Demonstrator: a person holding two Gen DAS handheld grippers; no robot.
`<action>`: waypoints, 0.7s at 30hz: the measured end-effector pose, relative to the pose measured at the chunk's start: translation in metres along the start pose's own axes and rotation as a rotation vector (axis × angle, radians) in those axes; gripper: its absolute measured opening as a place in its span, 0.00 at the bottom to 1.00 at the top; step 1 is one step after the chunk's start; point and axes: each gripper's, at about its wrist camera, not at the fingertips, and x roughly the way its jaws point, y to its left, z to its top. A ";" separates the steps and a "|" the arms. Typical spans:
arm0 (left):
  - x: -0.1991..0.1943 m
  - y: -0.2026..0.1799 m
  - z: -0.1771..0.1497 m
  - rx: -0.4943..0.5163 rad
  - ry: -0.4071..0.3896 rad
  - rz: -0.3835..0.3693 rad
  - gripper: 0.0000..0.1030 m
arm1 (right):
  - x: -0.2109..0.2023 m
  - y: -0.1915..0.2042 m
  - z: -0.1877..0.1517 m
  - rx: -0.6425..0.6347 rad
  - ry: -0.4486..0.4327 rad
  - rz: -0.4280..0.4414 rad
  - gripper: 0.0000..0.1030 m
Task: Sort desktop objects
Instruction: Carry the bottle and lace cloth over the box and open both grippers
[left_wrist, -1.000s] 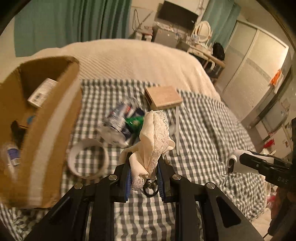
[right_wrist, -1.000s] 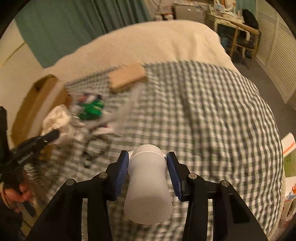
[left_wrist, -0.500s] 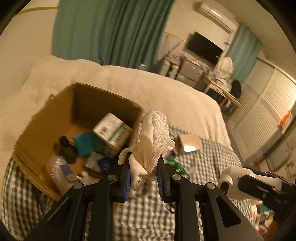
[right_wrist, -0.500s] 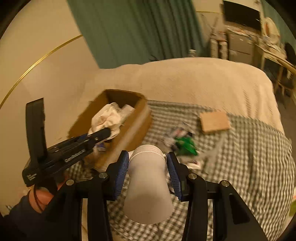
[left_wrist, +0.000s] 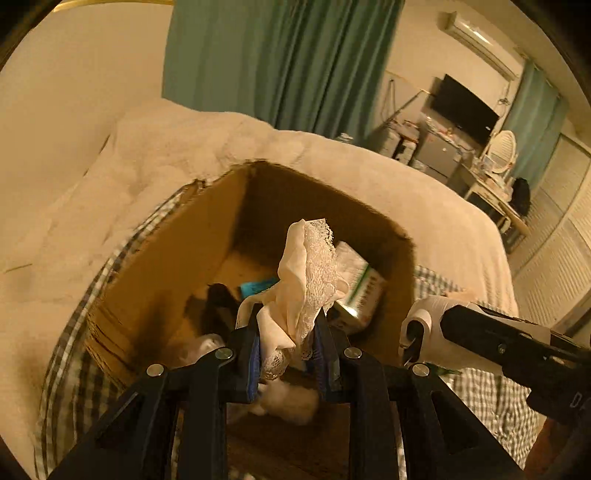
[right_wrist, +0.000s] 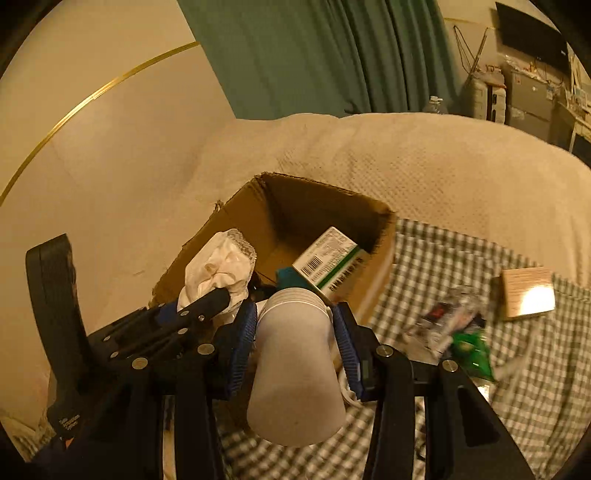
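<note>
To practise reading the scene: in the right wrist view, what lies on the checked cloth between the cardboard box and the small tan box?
In the right wrist view, a blurred heap of crumpled wrappers with a green packet lies between the cardboard box and the small tan box.

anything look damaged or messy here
The cardboard box has a torn, ragged rim at its far-left corner. Right of it, wrappers lie scattered on the checked cloth, unsorted. The lace cloth in the left gripper and the cup in the right gripper look intact.
</note>
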 end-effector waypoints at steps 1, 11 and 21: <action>0.003 0.004 0.002 -0.006 0.000 0.009 0.23 | 0.006 0.001 0.000 0.000 0.007 0.003 0.41; -0.006 0.018 -0.003 -0.082 0.030 0.071 0.75 | 0.022 0.016 0.019 0.026 -0.016 0.031 0.62; -0.075 -0.019 -0.025 -0.079 0.004 0.022 0.79 | -0.076 -0.006 0.008 -0.002 -0.093 -0.149 0.64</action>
